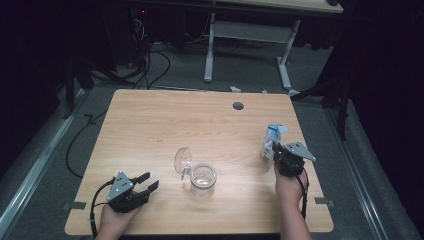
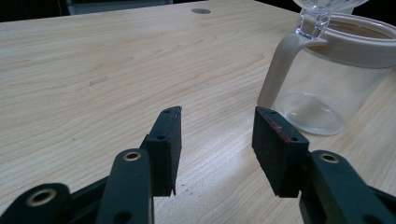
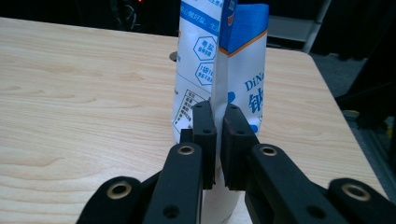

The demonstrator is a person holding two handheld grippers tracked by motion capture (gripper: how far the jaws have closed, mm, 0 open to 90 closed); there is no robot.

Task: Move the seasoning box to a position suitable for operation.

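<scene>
A clear jar with a beige rim stands at the table's front middle, its clear hinged lid flipped up to the left. In the left gripper view the jar sits just ahead to the right. My left gripper rests at the front left, open, with nothing between its pads. At the right edge a white and blue bag stands upright. My right gripper is shut on the bag's folded edge, pinching it between both pads.
The wooden table has a round cable hole near its far edge. Beyond it, on the grey floor, stand a white desk leg and loose cables. Dark curtains close in both sides.
</scene>
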